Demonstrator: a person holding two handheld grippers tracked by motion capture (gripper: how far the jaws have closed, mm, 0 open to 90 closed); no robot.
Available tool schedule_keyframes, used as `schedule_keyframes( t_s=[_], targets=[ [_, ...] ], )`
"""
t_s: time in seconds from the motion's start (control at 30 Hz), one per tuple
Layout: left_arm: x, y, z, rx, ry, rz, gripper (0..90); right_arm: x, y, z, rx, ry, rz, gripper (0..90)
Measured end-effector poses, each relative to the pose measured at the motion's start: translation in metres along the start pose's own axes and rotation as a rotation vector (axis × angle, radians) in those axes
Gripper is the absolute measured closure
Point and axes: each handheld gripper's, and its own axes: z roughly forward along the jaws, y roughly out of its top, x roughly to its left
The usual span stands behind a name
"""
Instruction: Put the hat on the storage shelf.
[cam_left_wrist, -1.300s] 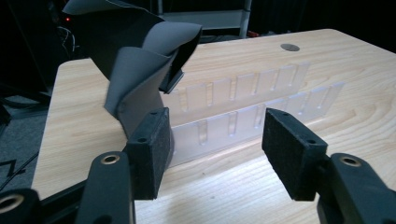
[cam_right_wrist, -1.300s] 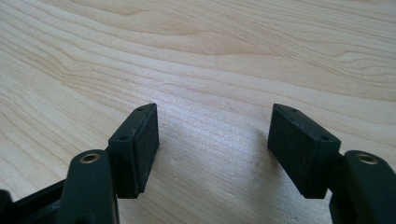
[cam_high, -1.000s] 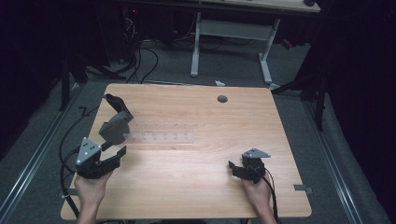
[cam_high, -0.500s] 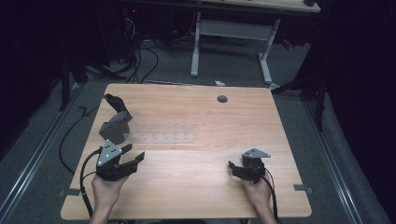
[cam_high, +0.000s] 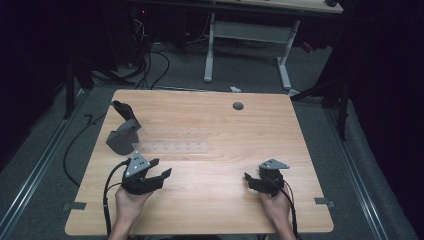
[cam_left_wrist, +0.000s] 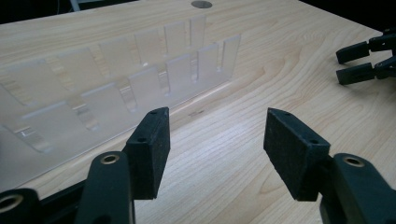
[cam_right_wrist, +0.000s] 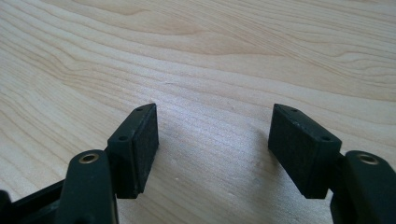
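Left gripper (cam_high: 150, 176) is hovering low over the worktop (cam_high: 220, 125), jaws spread and empty, just near of the clear slotted rack (cam_high: 172, 146) lying at left centre. Right gripper (cam_high: 260, 181) is resting at near right, jaws likewise spread, holding nothing.

the person's left hand (cam_high: 129, 206) comes in from the near edge, holding the left gripper (cam_high: 161, 169) low over the surface, its fingers (cam_left_wrist: 150, 147) spread wide with nothing between them, aimed toward the middle. the right hand (cam_high: 276, 209) holds the right gripper (cam_high: 248, 180) at the near right, fingers (cam_right_wrist: 140, 144) likewise parted and empty, pointing leftward across the surface.
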Motion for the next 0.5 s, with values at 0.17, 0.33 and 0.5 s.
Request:
schedule_keyframes(
  t_s=[0.17, 0.33, 0.5],
  targets=[
    [0.0, -0.006, 0.006, 0.021, -0.001, -0.008, 41.5, 0.0, 0.0, 0.0, 0.0, 0.0, -0.001, 33.6],
    [0.0, -0.016, 0.014, 0.046, -0.001, -0.005, 41.7, 0.0, 0.0, 0.0, -0.001, 0.001, -0.002, 33.6],
    [0.002, -0.027, 0.022, 0.07, 0.011, 0.017, 41.7, 0.0, 0.0, 0.0, 0.0, 0.001, -0.002, 33.6]
  ],
)
